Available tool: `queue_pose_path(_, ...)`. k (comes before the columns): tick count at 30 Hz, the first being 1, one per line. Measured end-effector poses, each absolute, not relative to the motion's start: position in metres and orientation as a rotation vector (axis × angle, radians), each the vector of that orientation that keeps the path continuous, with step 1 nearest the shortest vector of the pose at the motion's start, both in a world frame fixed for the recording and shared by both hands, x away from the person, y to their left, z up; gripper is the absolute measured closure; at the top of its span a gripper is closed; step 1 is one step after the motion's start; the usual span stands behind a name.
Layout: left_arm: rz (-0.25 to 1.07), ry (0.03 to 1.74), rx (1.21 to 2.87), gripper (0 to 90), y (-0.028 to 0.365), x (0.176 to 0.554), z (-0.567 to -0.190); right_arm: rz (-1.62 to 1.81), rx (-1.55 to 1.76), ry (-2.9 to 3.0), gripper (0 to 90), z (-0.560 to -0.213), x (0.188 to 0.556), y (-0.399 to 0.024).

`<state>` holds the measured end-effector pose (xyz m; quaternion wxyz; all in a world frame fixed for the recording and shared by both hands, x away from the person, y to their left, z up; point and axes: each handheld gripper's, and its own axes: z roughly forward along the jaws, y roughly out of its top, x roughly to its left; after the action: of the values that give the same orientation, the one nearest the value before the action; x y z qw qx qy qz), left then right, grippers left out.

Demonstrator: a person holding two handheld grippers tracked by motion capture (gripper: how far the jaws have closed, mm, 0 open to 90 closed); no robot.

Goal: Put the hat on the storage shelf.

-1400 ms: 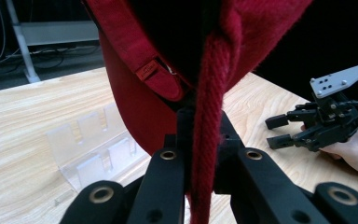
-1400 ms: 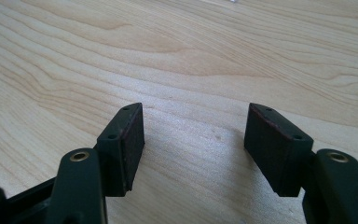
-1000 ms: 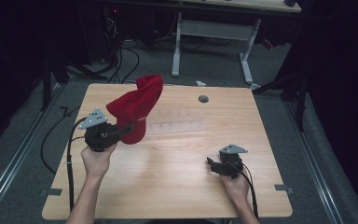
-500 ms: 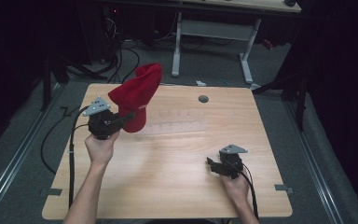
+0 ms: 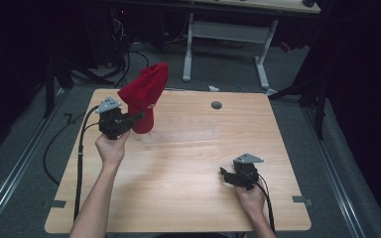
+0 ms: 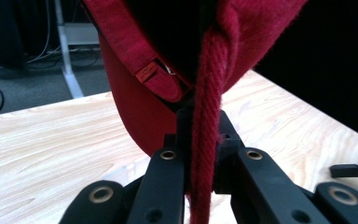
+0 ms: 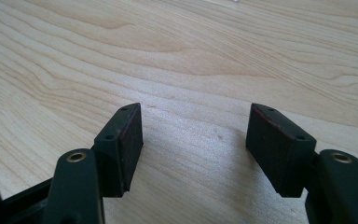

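A red knitted hat (image 5: pixel 146 94) hangs in the air over the far left part of the wooden table (image 5: pixel 188 163), its crown pointing up and away. My left gripper (image 5: pixel 138 116) is shut on its rim. In the left gripper view the thick red hem (image 6: pixel 205 154) runs down between the closed jaws of that gripper (image 6: pixel 200 121), and the hat body (image 6: pixel 135 107) hangs just beyond them. My right gripper (image 5: pixel 225 173) rests low on the table at the front right, open. Its pads (image 7: pixel 130 140) stand wide apart with only bare wood (image 7: pixel 168 46) between them.
A dark round grommet (image 5: pixel 216 105) sits in the tabletop near the far edge, and a small white scrap (image 5: pixel 213 89) lies on that edge. White desk legs (image 5: pixel 193 44) stand behind the table. A black cable (image 5: pixel 82 148) trails off the left side.
My left gripper has carried the hat away from the person toward the far edge, and the hat now stands more upright. The right gripper has not moved.
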<state>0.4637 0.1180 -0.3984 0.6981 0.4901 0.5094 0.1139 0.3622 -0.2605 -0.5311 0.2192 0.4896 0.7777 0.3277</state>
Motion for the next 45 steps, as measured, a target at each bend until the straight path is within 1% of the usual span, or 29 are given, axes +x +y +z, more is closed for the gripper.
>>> queue_pose_path(4,0.278,1.148,1.108,84.9,0.116,0.468,-0.404,0.907,1.355,2.152,36.6,-0.531,0.362,-0.260)
queue_pose_path(15,0.291,1.162,1.099,84.8,0.112,0.476,-0.411,0.907,1.355,2.153,36.4,-0.531,0.362,-0.260)
queue_pose_path(22,0.299,1.167,1.090,84.8,0.116,0.475,-0.412,0.908,1.353,2.153,36.4,-0.531,0.362,-0.260)
queue_pose_path(30,0.305,1.190,1.099,84.8,0.113,0.479,-0.426,0.910,1.354,2.152,36.4,-0.531,0.362,-0.260)
queue_pose_path(45,0.297,1.214,1.075,84.4,0.113,0.476,-0.437,0.909,1.353,2.152,36.4,-0.531,0.362,-0.260)
